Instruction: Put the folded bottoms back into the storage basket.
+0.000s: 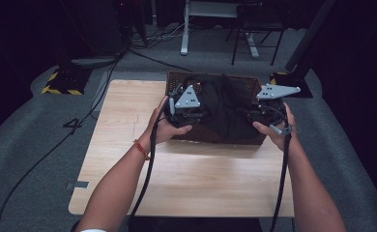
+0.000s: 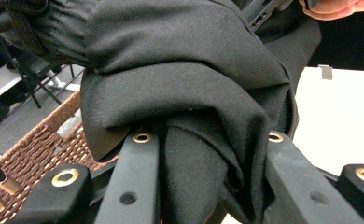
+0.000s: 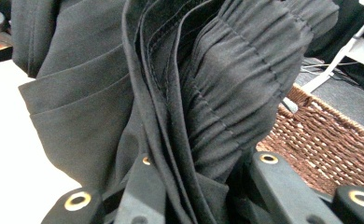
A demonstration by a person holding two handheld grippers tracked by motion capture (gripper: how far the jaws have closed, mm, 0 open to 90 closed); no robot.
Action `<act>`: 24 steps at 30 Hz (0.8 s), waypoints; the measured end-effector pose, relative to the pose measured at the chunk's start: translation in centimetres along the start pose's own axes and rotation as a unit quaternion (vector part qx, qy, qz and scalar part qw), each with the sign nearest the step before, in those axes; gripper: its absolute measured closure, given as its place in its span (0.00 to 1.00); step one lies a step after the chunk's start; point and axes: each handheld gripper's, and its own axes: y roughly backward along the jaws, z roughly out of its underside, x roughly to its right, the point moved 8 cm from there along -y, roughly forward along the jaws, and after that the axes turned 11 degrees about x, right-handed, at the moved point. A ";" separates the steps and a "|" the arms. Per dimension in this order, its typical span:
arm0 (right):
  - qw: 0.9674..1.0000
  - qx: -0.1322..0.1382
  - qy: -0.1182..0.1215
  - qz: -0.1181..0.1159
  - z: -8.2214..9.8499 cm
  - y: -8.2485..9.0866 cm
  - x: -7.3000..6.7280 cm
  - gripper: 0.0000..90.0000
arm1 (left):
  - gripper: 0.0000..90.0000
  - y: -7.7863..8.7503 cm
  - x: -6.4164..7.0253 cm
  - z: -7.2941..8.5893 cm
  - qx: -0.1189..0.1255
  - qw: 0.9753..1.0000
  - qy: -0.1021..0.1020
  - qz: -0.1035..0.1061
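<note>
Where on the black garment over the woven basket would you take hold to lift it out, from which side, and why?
Grip the black garment at its two outer bunched edges, one gripper coming in from each side. The left gripper clamps a thick fold; the right gripper clamps the gathered elastic band. These layered parts give bulk to pinch, and spread holds probably keep it clear of the woven basket.

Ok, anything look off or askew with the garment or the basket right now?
Nothing stands out. The black garment is bunched between the left gripper and right gripper, over the wicker basket, which sits square on the table.
</note>
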 end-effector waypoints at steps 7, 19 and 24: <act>1.000 -0.002 -0.002 0.013 -1.0 -1.3 1.4 0.84 | 0.80 -0.6 -1.4 -0.4 0.005 1.000 0.006 -0.011; 1.000 -0.006 -0.007 0.026 -1.1 -3.7 3.3 0.84 | 0.80 -2.3 -3.9 0.0 0.000 0.999 0.019 -0.026; 0.999 -0.017 -0.019 0.034 0.0 -5.1 4.3 0.84 | 0.80 -3.4 -4.6 1.1 -0.002 0.999 0.031 -0.029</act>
